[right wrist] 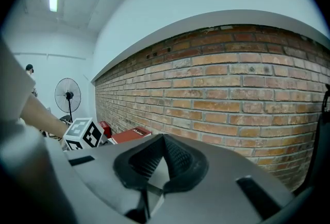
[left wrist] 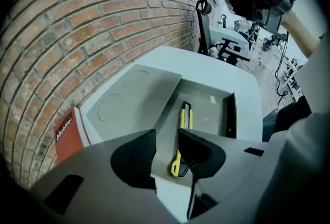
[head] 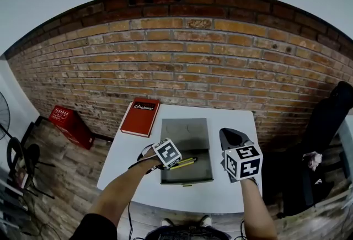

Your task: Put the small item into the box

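A yellow utility knife [left wrist: 182, 130] lies flat on the floor of the open grey box [left wrist: 228, 110], near its front wall. In the head view the knife [head: 185, 163] shows just right of my left gripper [head: 171, 159]. That gripper [left wrist: 166, 155] hangs above the knife's near end, pointing steeply down. It is open, and its black pads [left wrist: 135, 158] touch nothing. My right gripper [head: 231, 136] is held in the air over the table's right side, beside the box. In its own view the right gripper [right wrist: 164, 141] points at the brick wall, fingertips meeting and nothing between them.
The box's lid [left wrist: 131, 100] lies flipped open behind the box on the white table [head: 132, 145]. A red book [head: 140, 117] rests at the table's back left. A red crate [head: 70, 125] sits on the floor to the left, and a black office chair [left wrist: 204, 22] stands past the table's right end.
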`<state>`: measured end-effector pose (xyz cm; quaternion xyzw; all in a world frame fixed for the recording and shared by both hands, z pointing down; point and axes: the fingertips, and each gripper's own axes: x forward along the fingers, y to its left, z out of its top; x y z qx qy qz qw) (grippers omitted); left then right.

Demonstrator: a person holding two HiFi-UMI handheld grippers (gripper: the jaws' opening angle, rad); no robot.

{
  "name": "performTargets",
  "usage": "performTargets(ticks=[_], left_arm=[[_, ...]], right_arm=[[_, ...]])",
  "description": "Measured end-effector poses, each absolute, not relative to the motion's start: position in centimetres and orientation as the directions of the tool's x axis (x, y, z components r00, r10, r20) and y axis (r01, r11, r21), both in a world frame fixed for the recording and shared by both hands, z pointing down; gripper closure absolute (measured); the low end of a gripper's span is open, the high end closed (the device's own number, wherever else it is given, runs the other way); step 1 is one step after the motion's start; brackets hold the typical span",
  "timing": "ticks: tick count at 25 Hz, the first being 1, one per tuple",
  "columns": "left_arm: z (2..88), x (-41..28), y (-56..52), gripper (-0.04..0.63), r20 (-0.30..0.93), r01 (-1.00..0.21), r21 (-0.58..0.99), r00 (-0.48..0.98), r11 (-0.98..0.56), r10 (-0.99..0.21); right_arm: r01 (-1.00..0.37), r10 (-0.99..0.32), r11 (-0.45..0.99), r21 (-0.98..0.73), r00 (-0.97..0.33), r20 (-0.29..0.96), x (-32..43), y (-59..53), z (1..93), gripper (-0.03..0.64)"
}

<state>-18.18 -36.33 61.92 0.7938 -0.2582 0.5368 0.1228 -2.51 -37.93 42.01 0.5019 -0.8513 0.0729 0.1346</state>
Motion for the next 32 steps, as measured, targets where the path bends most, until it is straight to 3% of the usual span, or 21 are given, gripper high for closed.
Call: performTargets(ticks=[11, 23, 32], left_arm=[[56.1, -20.5, -39.1, 0.476, 0.819, -0.652, -0.173, 0.322, -0.738, -0.476], [46.2, -22.2, -41.6, 0.525, 0.541, -0.830, -0.181, 0.365, -0.528, -0.758], [41.8, -23.9, -40.6, 0.532, 0.396, -0.898, -0.097, 0.361, -0.429, -0.844]], right_arm=[[-0.869, -0.831, 0.494, -0.013, -0.477, 0.286, -3.0, -38.5, 40.9, 0.597], [-0.869, -0.842, 0.495, -0.018, -0.484, 0.236, -2.8, -38.9, 38.9, 0.597], [-0.871, -0.852, 0.492, -0.008, -0.483, 0.201, -2.5, -38.9, 37.3, 0.597]])
